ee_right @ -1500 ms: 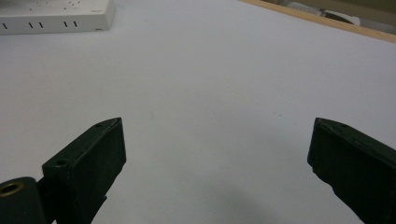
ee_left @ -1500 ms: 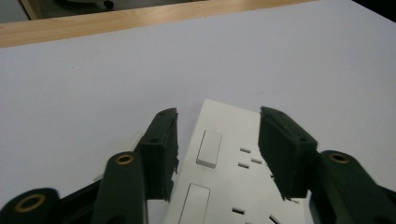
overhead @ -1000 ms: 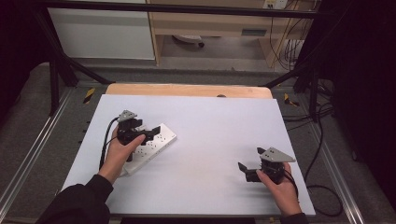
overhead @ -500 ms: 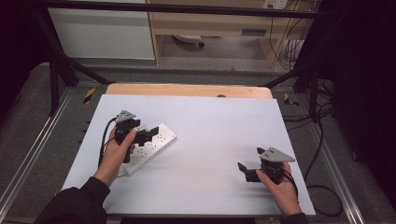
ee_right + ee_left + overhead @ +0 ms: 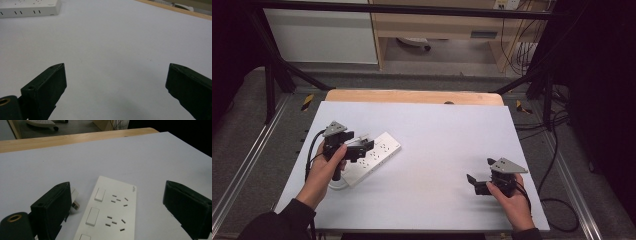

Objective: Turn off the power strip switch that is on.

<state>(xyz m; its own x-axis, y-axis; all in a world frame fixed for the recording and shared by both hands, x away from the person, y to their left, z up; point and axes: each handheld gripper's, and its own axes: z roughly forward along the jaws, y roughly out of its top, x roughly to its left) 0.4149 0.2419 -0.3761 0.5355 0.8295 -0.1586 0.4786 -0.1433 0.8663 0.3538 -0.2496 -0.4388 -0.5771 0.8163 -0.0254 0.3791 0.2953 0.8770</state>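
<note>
White counter [image 5: 437,150]: left tool [image 5: 362,148] drifted back along power strip [image 5: 369,157], jaws spread, straddling it, nothing gripped. Grab looks pending. Right tool [image 5: 476,183] idle, released, well apart from strip.

The left hand [image 5: 323,167] comes in from the lower left in a dark sleeve, fist closed around the handle of the left gripper [image 5: 361,148]. Its jaws point right and stand wide apart — in the left gripper view they rise at either edge of the frame. The right hand [image 5: 511,200] reaches in at the lower right and holds the right gripper [image 5: 473,183] low, pointing left, its jaws also spread wide — the two hands well apart.
</note>
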